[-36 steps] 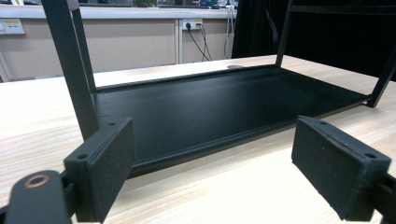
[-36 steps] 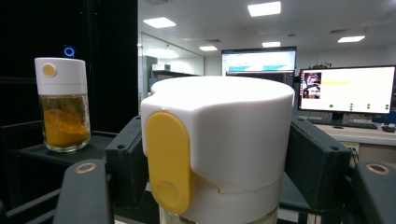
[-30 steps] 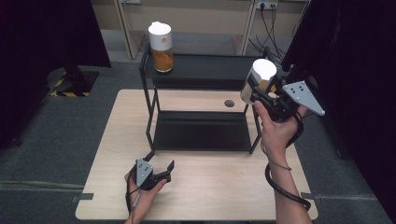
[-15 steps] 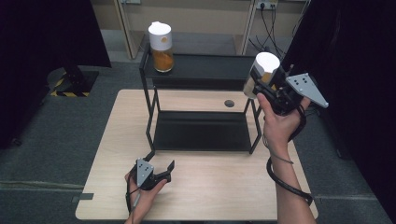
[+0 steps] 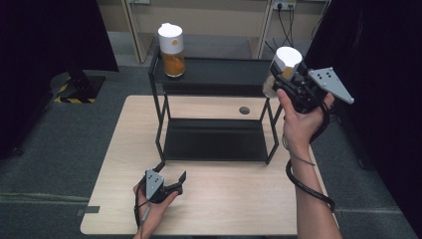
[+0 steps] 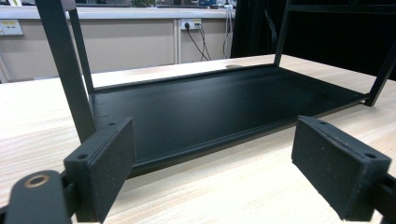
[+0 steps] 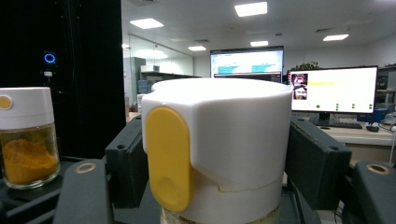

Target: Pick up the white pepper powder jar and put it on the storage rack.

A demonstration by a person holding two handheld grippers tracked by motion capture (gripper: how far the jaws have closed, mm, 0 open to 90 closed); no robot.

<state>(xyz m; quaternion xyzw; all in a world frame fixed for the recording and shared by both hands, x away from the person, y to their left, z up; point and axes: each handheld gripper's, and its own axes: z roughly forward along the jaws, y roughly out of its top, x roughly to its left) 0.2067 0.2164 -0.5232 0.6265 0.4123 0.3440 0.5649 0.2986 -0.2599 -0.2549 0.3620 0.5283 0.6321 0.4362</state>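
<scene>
Your right gripper [image 5: 284,79] is clamped on the white-capped glass spice jar with the yellow flip tab [image 7: 217,149], holding it in the air just over the right end of the black metal two-tier shelf rack [image 5: 214,74]. A second white-lidded jar of orange powder [image 5: 172,44] stands on the rack's top left. Your left gripper [image 5: 171,180] rests on the pale wooden table [image 5: 239,199], jaws spread wide with nothing between them.
</scene>
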